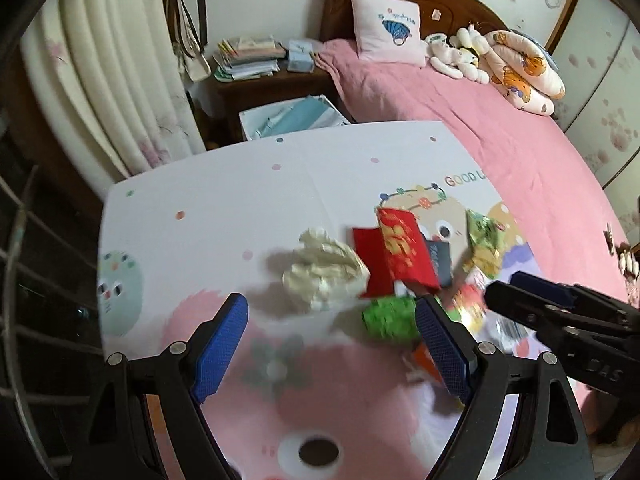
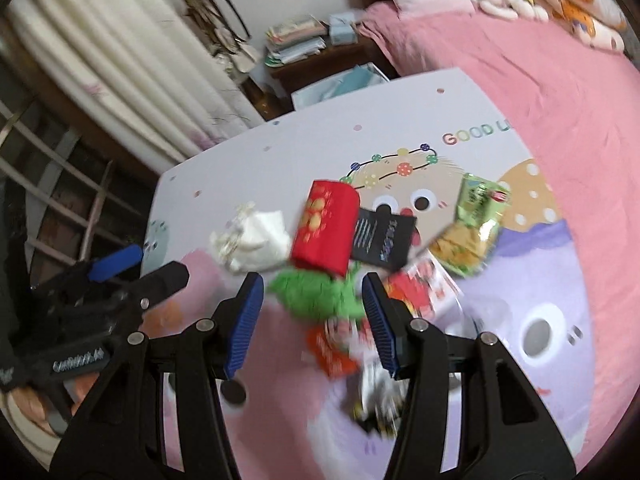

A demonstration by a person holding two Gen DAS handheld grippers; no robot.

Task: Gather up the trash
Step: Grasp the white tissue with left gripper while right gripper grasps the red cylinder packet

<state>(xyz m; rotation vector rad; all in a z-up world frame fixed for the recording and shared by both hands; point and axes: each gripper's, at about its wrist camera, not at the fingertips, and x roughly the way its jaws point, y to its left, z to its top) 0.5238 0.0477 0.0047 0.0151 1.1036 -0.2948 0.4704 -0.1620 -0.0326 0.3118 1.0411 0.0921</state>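
Observation:
A pile of trash lies on a cartoon-printed white table [image 1: 224, 200]. It holds a crumpled white tissue [image 1: 324, 276], a red envelope [image 1: 404, 248], a green crumpled paper [image 1: 390, 318], a black packet [image 2: 382, 236], a green snack bag [image 2: 476, 216] and red-white wrappers [image 2: 424, 288]. My left gripper [image 1: 330, 314] is open and empty, just in front of the tissue. My right gripper [image 2: 312, 294] is open, its fingers on either side of the green paper [image 2: 316, 294], without clamping it. Each gripper shows in the other's view: the right one [image 1: 520, 294] and the left one [image 2: 160, 268].
A bed with a pink cover [image 1: 500, 132], a pillow and soft toys stands behind the table. A dark nightstand [image 1: 260, 84] with stacked papers and a white box [image 1: 292, 118] are at the back. Curtains [image 1: 112, 80] hang at the left.

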